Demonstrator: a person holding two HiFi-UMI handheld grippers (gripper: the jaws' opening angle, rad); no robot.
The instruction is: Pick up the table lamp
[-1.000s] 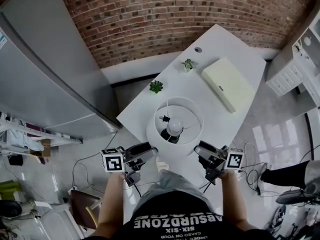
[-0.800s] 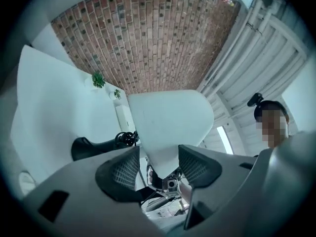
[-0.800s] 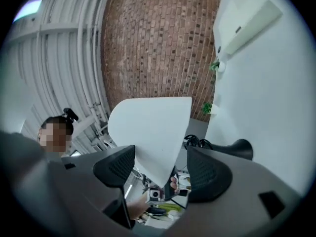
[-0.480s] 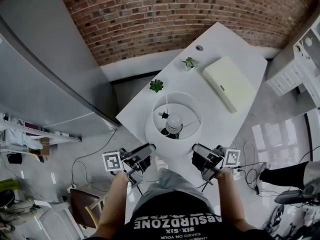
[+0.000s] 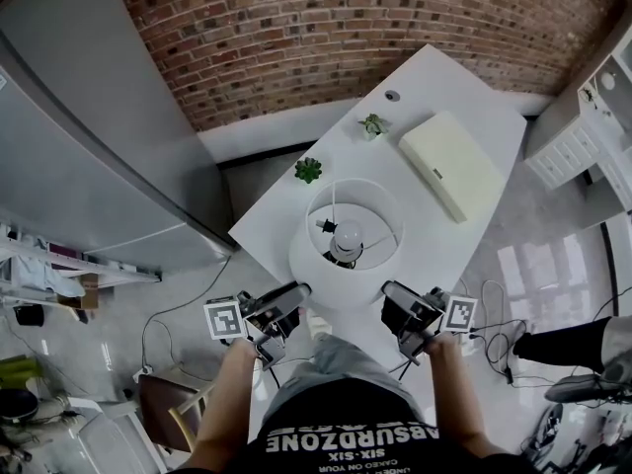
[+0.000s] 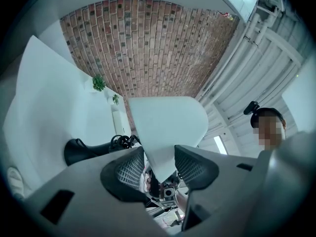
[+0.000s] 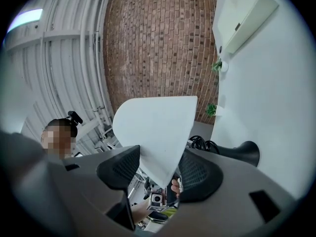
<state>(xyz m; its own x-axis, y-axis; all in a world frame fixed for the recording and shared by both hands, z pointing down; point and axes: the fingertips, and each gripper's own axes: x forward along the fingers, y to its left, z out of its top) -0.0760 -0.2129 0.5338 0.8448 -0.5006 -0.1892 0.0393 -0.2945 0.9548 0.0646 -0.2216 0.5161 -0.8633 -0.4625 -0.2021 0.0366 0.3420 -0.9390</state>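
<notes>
The table lamp, with a white drum shade and a bulb inside, stands on the near corner of the white table. My left gripper is at the shade's near-left lower rim and my right gripper at its near-right rim. In the left gripper view the shade wall runs down between the closing jaws of the left gripper; the pads are not clamped on it. The right gripper is also closing, with the shade between its jaws. The lamp's black base lies beyond.
A cream box and two small potted plants sit farther back on the table. A grey cabinet stands at the left, white drawers at the right, and a brick wall behind. Cables trail on the floor.
Both grippers have rolled a little and their jaws have narrowed around the shade's lower rim. The lamp stands where it was.
</notes>
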